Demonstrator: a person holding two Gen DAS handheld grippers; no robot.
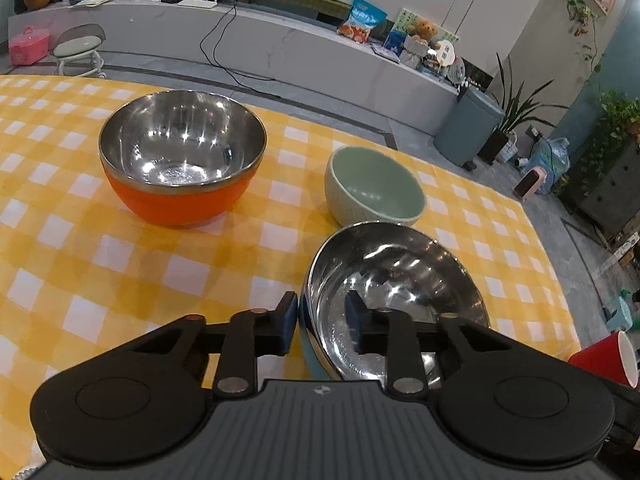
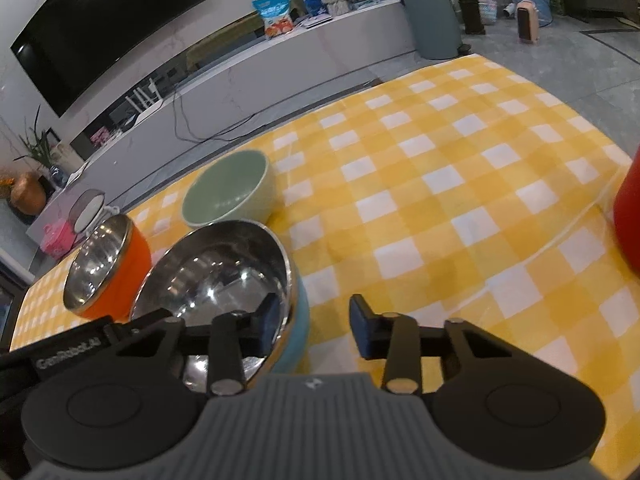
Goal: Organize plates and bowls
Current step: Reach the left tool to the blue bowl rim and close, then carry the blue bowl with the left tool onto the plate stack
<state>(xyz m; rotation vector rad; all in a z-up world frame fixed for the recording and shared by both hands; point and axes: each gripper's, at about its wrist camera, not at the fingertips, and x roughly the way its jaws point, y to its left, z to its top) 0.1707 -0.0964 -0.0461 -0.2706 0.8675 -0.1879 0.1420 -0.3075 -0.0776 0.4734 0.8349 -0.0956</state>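
Nearest in the left wrist view, the left gripper [image 1: 322,320] is seen straddling the near left rim of the blue-sided steel bowl [image 1: 394,292]: one pad outside the wall, the other inside over the polished interior. Whether the pads press on the wall cannot be told; a narrow gap seems to remain at the inner pad.

In the right wrist view, the right gripper [image 2: 314,326] is placed across the same bowl's opposite rim, with one pad inside the bowl and the other outside over the cloth. A clear gap is seen between the outer pad and the blue wall, so no clamping is recorded there. The bowl stands on the yellow checked tablecloth [image 1: 120,280].

Just behind it, the pale green ceramic bowl [image 1: 374,188] is noted, upright and apparently empty, very near the blue bowl's far rim. Further left, well apart, the orange-sided steel bowl [image 1: 182,158] stands upright.

At the right edge, a red cup [image 1: 608,358] is partly in frame. Beyond the table, a grey bin [image 1: 468,130] and a long white counter [image 1: 280,48] are recorded.
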